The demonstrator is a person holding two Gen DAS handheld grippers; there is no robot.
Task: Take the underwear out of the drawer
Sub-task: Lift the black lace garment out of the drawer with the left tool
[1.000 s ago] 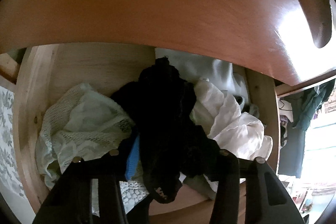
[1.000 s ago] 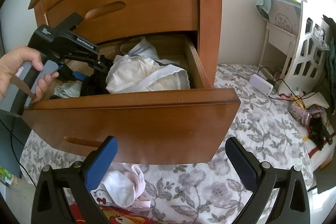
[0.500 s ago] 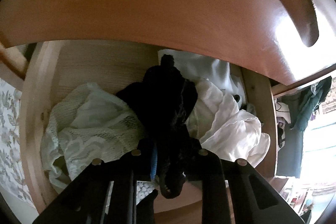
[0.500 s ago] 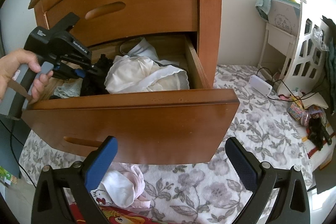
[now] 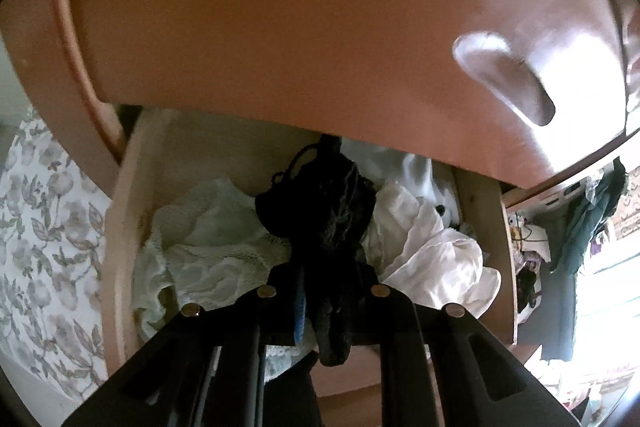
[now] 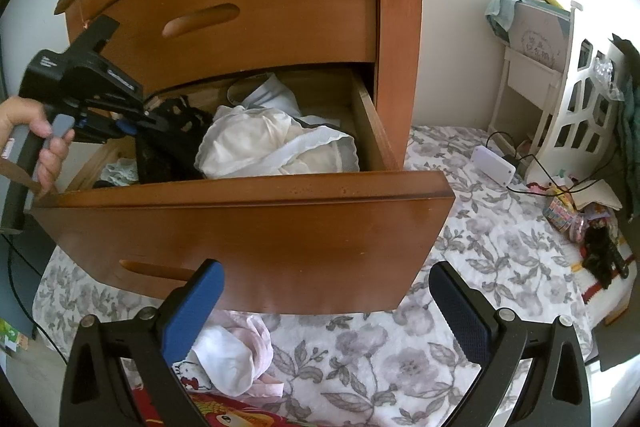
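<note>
A wooden nightstand is seen standing on a floral bedspread, its lower drawer pulled out. The drawer is filled with a white garment on the right, a pale mesh garment on the left, and the black underwear between them. The underwear is dark, lacy and crumpled, bunched into a vertical strand and partly raised above the pile, though still within the drawer walls. It is pinched between the closed fingers of the left gripper, which is held by a hand at the drawer's left side. Open space is left above the drawer's front edge, under the closed upper drawer. The right gripper is held spread wide and empty in front of the drawer face.
</note>
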